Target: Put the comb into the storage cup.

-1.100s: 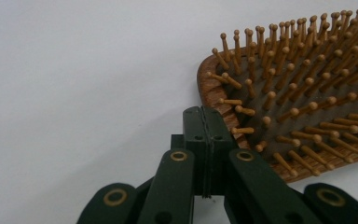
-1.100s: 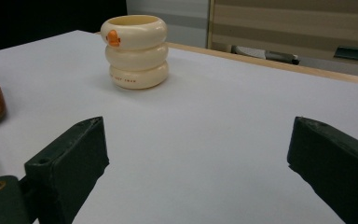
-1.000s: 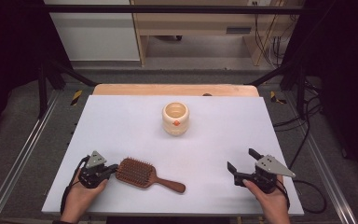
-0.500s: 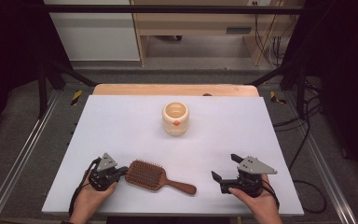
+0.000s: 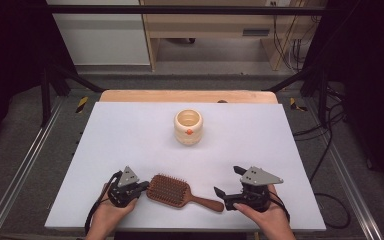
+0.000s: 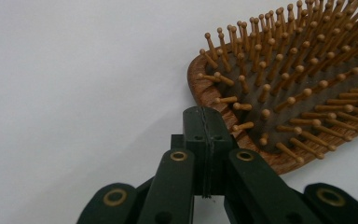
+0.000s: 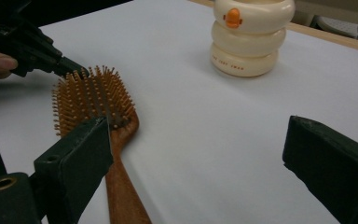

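Near the front edge of the bench (image 5: 130,130), between your two hands, lies the wooden hairbrush (image 5: 172,190), bristles up, handle toward your right. Your left hand-held gripper (image 5: 141,187) has its jaws pressed fully together with nothing between them, tips right at the rim of the brush head; contact can't be confirmed. Your right hand-held gripper (image 5: 229,181) is spread wide and holding nothing, one tip just beside the handle end. Farther back, mid-bench, stands the cream ringed cup (image 5: 188,127) with an orange duck mark, well apart from both.
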{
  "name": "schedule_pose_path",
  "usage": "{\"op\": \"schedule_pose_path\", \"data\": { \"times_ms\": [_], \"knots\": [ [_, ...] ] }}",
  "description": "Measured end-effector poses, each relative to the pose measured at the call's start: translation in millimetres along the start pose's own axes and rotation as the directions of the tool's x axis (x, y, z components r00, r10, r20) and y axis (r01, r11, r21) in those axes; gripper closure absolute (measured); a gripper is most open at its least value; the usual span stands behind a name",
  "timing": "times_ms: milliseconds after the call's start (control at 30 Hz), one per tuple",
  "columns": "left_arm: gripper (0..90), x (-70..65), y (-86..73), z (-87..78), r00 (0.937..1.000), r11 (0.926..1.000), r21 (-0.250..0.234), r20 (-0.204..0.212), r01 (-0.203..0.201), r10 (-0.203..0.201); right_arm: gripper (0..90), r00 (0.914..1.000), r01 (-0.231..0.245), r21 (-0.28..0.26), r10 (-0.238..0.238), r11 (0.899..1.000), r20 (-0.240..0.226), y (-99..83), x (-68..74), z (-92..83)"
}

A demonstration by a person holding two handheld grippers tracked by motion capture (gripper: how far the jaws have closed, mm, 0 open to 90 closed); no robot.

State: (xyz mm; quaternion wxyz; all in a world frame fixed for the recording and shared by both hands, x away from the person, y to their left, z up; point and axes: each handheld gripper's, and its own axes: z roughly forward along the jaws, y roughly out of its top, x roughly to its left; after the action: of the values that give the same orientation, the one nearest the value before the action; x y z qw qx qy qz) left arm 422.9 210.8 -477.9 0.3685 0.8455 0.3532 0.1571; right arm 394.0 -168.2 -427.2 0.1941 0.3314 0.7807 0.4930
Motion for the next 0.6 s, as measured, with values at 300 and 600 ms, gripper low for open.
{"op": "schedule_pose_path", "data": {
  "times_ms": [300, 600],
  "knots": [
    [90.0, -9.8, 5.1, 6.2, 0.9997, 0.9998, -0.004, 0.017, -0.018, 0.018, 8.8, 0.9991, 0.030, 0.060, -0.029, 0.998, -0.033, 4.5, 8.4, 4.1],
    [90.0, -24.5, 11.5, 13.4, 0.9981, 0.9984, -0.009, 0.026, -0.055, 0.055, 9.1, 0.9970, 0.064, 0.124, -0.058, 0.990, -0.050, 5.7, 14.0, 0.9]
  ]
}}
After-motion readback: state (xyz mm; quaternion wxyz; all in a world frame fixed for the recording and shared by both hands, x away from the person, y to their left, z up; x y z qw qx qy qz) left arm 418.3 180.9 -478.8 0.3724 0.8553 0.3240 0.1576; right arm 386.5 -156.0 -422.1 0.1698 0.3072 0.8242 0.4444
